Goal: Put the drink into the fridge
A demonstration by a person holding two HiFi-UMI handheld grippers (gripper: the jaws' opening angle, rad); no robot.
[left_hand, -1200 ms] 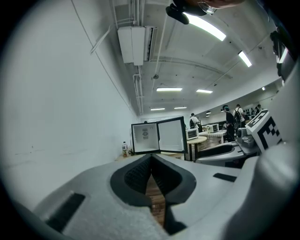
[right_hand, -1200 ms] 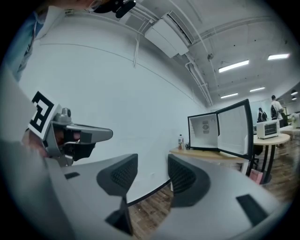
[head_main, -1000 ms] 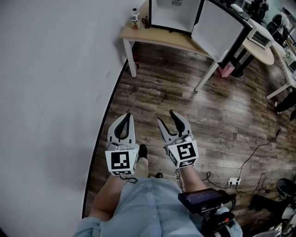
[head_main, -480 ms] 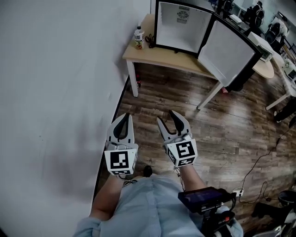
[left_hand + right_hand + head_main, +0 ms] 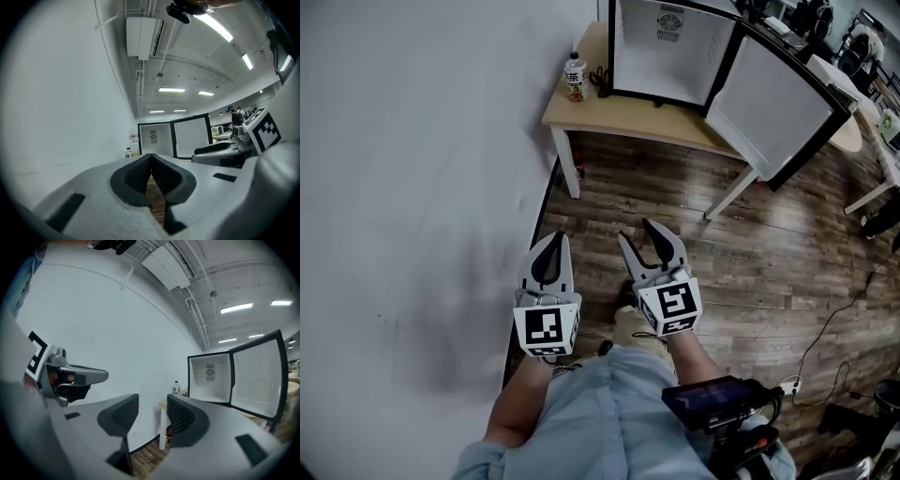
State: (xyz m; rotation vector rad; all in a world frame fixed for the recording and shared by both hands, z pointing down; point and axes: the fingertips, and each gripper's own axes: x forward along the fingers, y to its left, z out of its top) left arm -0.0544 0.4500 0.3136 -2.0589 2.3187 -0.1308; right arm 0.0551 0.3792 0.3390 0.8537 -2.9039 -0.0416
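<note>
Left gripper (image 5: pixel 558 236) is pinched shut on nothing; at its 3 o'clock the right gripper (image 5: pixel 637 232) is part open and empty, its jaws having just narrowed a touch. Both are held over the floor (image 5: pixel 750 244). Well ahead at 12 o'clock, the drink (image 5: pixel 574 77) stands upright on the table (image 5: pixel 581 112), at 9 o'clock of the fridge (image 5: pixel 670 47), whose door (image 5: pixel 773 98) hangs open. This looks like the approach, with no pick-up begun. The next move likely calls for closing in, spreading one gripper wider than the drink and taking it round the body.
</note>
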